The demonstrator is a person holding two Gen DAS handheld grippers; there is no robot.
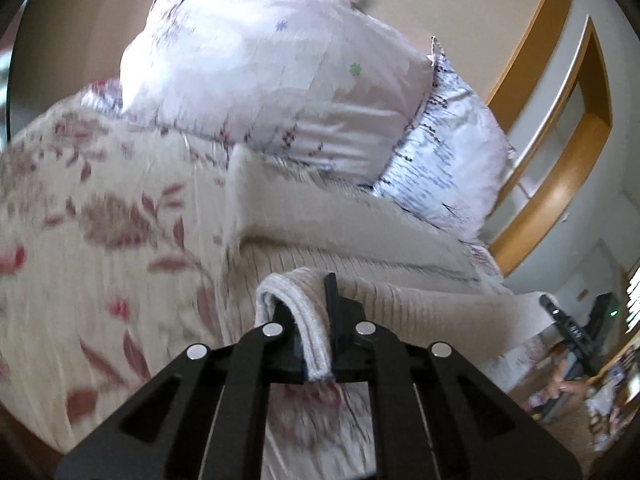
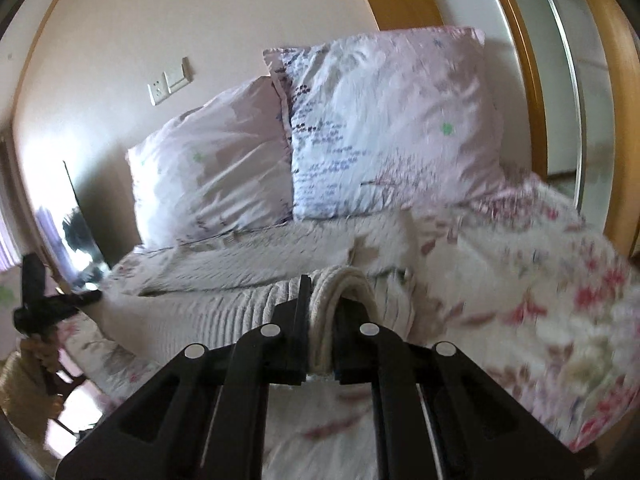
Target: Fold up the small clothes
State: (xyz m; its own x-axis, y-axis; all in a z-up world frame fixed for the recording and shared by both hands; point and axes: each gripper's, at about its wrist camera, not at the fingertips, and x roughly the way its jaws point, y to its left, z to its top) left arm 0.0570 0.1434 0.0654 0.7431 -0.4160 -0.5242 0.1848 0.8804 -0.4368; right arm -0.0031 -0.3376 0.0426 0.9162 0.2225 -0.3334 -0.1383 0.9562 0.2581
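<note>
Your left gripper (image 1: 316, 336) hides the pinched hem of the cream ribbed garment (image 1: 400, 296), so you cannot see how much cloth sits between the pads. The right gripper (image 2: 320, 328) covers its bunched edge the same way. Both gripper bodies are cut off at the near edge. The floral bedspread (image 1: 100, 220) is smeared by blur, its print unreadable. Far right in the left view, the dark stand (image 1: 576, 332) and the clutter beneath it are too small to identify.
</note>
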